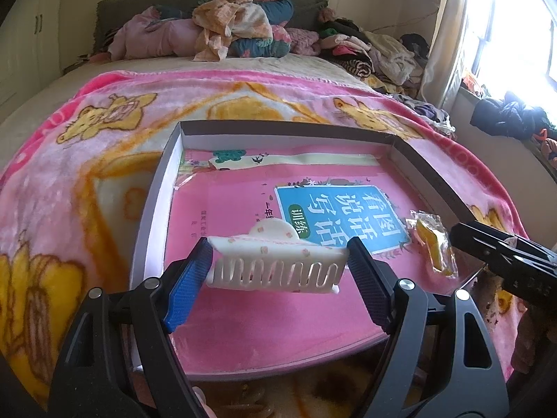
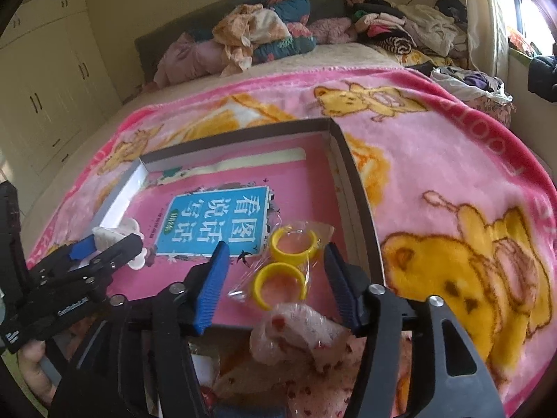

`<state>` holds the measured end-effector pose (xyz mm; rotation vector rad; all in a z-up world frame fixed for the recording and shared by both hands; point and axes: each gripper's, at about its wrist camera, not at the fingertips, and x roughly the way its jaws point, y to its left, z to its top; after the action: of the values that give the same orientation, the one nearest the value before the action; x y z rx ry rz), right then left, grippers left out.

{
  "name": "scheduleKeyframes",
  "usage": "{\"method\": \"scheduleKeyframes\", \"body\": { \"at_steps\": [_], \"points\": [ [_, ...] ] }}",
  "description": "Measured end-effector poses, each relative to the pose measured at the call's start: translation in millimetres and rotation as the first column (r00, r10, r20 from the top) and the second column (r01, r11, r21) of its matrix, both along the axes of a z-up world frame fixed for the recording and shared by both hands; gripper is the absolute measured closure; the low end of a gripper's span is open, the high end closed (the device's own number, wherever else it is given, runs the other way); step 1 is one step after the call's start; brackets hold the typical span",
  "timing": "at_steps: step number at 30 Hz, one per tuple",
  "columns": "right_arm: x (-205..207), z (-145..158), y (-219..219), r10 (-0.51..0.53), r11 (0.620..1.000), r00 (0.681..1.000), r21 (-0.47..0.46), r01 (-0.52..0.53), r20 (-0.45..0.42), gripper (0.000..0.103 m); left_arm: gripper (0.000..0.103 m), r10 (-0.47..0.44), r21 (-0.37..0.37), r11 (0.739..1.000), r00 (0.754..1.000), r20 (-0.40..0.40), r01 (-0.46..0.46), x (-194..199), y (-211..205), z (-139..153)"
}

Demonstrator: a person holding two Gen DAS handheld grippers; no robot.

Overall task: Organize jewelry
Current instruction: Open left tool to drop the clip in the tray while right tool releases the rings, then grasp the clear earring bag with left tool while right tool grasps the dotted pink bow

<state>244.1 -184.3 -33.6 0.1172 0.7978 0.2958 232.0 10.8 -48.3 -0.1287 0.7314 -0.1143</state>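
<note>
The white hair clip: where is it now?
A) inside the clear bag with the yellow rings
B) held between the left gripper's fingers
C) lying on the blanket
B: the white hair clip sits clamped between the left gripper fingers, above the box.

1. Left hand-held gripper (image 1: 278, 261): matt black plastic arms, ribbed blue pads (image 1: 189, 278), shiny metal screw heads.
2. Between those pads, a hair clip (image 1: 278, 261): smooth white plastic, slightly glossy, tiny pink dots.
3. Blanket (image 1: 87, 160): fuzzy pink and yellow fleece, soft pile.
4. Box (image 1: 153, 209): matt cardboard, dark outside, white inside.
5. Book (image 1: 264, 310): glossy pink cover, catching the light.
6. Yellow rings (image 2: 290, 244): smooth plastic inside a crinkly clear wrapper (image 2: 313, 230).
7. Right hand-held gripper (image 2: 276, 271): same black plastic, ribbed blue pads.
</note>
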Motion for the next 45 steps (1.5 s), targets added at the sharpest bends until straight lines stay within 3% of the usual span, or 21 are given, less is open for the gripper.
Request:
{"method": "scheduleKeyframes", "body": {
  "at_steps": [3,8,12,26,45],
  "points": [
    [-10,6,-1,-0.003,1.0,1.0,0.009,0.002,0.028,0.037,0.032,0.002,-0.002,1.0,1.0,0.015,-0.002,-4,1,4],
    [-29,17,-2,-0.004,1.0,0.996,-0.003,0.004,0.093,0.028,0.016,0.004,-0.014,1.0,0.999,0.046,-0.003,-15,4,14],
    [-45,26,-5,-0.008,1.0,0.99,-0.006,0.009,0.141,0.023,0.012,0.012,-0.024,1.0,0.997,0.075,-0.01,-26,6,24],
    [-83,36,-16,-0.02,1.0,0.98,0.005,0.02,0.199,0.019,0.012,0.025,-0.035,0.999,0.985,0.172,-0.019,-69,8,47],
    [-128,33,-20,-0.012,1.0,0.979,-0.014,0.015,0.206,0.019,0.012,-0.057,-0.025,0.998,0.985,0.165,0.062,-110,3,47]
  ]
}}
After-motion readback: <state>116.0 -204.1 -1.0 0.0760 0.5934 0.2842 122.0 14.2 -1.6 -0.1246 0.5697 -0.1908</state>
